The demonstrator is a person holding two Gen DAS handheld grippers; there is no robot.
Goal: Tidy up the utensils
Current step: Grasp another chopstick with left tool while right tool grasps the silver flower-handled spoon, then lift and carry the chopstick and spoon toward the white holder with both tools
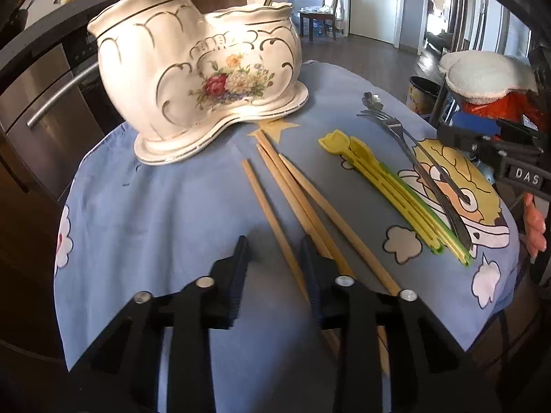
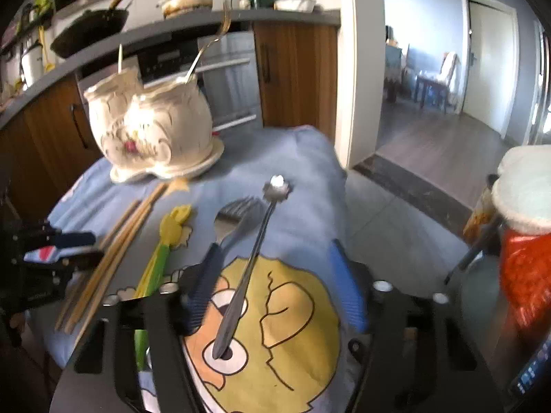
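A white floral ceramic utensil holder [image 1: 199,72] stands at the back of the blue cloth [image 1: 155,206]; it also shows in the right wrist view [image 2: 151,130] with two handles sticking out. Several wooden chopsticks [image 1: 292,199] lie in the middle. My left gripper [image 1: 275,254] is open, its fingers astride one chopstick's near end. Yellow-green plastic utensils [image 1: 389,189] lie to the right. A metal fork [image 1: 413,151] and a flower-tipped metal spoon [image 2: 255,251] lie beyond. My right gripper [image 2: 275,258] is open around the spoon's handle.
A dishwasher and wooden cabinets [image 2: 296,75] stand behind the table under a counter with pots. A white-topped orange bundle [image 2: 527,241] sits at the right. The cloth's edge [image 1: 499,309] drops off close on the right.
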